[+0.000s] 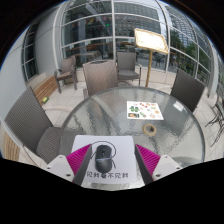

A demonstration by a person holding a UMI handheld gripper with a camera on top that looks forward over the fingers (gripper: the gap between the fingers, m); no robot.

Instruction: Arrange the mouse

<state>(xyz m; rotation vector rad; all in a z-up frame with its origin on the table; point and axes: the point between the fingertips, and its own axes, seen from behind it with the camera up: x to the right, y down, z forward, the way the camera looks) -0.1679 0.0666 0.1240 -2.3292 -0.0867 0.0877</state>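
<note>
A wall of tall windows [105,25] with pale frames fills the far side of the room, with greenery and buildings showing through the glass. In front of it stands a floor lamp [149,42] with a flat, light-coloured shade on a thin pole. Several chairs [99,77] with dark slatted seats and backs stand around a round glass table [85,112], one at the far side, others to the left and right of it. The table has a metal rim and its top is see-through, so the floor shows beneath it. On the near part of the table lies a white mat [80,148] with a row of dark printed characters along its near edge. A dark mouse [102,155] rests on this mat, near its middle, on its own and upright. Farther off on the glass, beyond the mat and to the right, lie a few small cards or papers [140,108] and a small dark object I cannot make out. The gripper [103,162] is spread open, its two pink pads [78,160] standing on either side of the mouse with a gap at each side, so the mouse sits between the fingers without being pressed.
</note>
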